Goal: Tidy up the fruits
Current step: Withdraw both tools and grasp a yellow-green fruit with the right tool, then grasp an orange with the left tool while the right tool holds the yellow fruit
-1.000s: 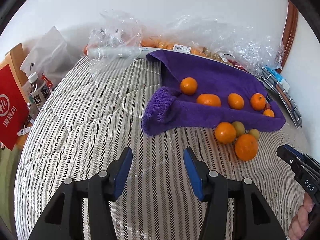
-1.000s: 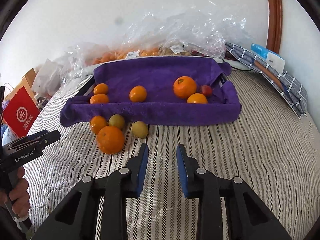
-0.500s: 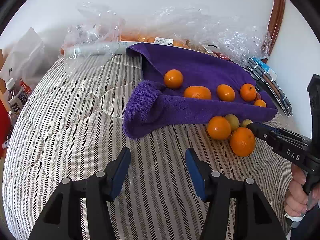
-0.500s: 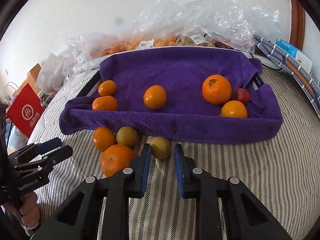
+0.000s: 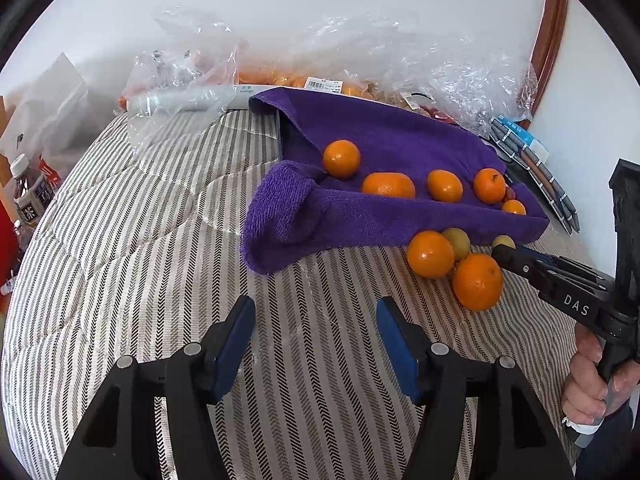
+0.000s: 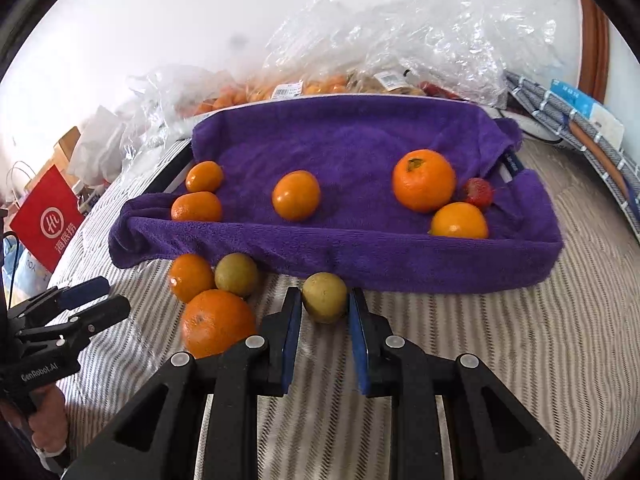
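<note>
The right gripper (image 6: 324, 302) has its blue-padded jaws closed on a small, round, dull yellow-green fruit (image 6: 324, 297), which sits on the grey-and-white striped quilted bed cover (image 6: 500, 352) just in front of the tray's near edge. The pads press on the fruit's two sides; its skin is matte and slightly blotchy, olive toward the bottom.

The left gripper (image 5: 316, 334) hovers over bare striped cover, its jaws partly apart and opening, with nothing between them.

A shallow tray draped in a purple terry towel (image 6: 360, 148) holds five glossy orange citrus fruits. Two small ones lie at the left end, one of them oval (image 6: 197, 207). A single one (image 6: 296, 195) sits mid-tray. The largest, with a green stem scar (image 6: 423, 180), touches a smaller one (image 6: 460, 221) at the right end. A small red fruit (image 6: 478, 192) sits just beside that pair.

Outside the tray, at its near left, three more fruits cluster, touching: a small orange (image 6: 191, 277), a second yellow-green fruit (image 6: 237, 275) and a large orange (image 6: 218, 322) nearest the camera.

Crumpled clear plastic bags (image 6: 400, 36) with more fruit lie behind the tray against the white wall.
</note>
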